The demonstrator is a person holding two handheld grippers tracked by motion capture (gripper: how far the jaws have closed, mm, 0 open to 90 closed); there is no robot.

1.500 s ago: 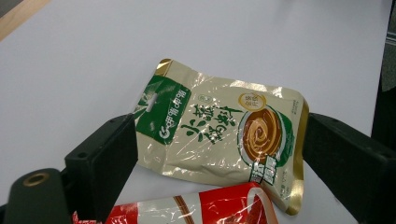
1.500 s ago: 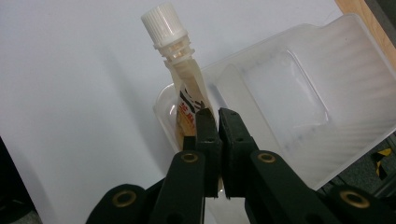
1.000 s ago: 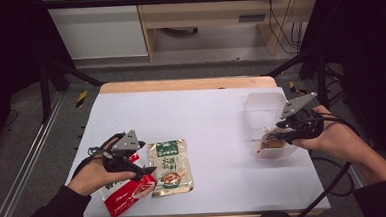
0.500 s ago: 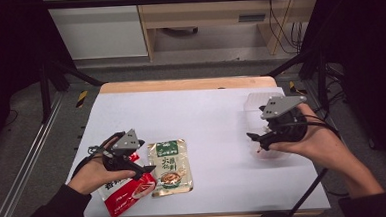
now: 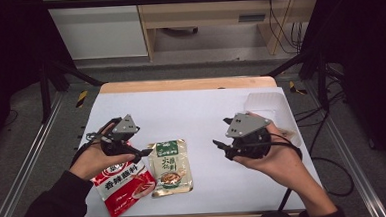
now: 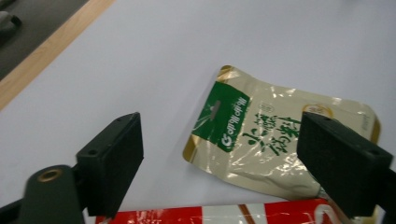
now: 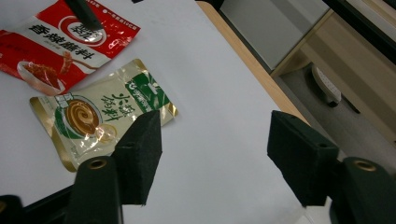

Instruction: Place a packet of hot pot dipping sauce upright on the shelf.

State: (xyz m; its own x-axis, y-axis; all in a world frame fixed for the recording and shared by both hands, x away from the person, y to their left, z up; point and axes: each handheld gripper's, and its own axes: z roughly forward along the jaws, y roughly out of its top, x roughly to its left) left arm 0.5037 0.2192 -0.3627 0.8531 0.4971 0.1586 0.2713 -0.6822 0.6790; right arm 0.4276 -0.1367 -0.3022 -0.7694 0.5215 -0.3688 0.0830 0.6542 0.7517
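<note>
A green-and-gold sauce pouch (image 5: 170,167) lies flat near the table's front, with a red pouch (image 5: 124,184) beside it on the left. My left gripper (image 5: 140,144) hovers over the red pouch's upper edge and points right at the green pouch (image 6: 261,140). Its jaws have just been closing a little but stand open with nothing between them (image 6: 224,126). My right gripper (image 5: 222,133) hangs above bare table right of the green pouch (image 7: 98,116) and points left. Its jaws (image 7: 217,135) have just been closing, are still apart, and hold nothing. The red pouch (image 7: 56,42) lies beyond.
A clear plastic container (image 5: 266,104) stands at the back right, behind the right hand. The white table top (image 5: 191,113) has a wooden strip along its far edge (image 5: 185,85). Metal frame rails run along both sides.
The right gripper has moved left, away from the clear container, to the middle of the table. The left hand has shifted slightly toward the green pouch.
</note>
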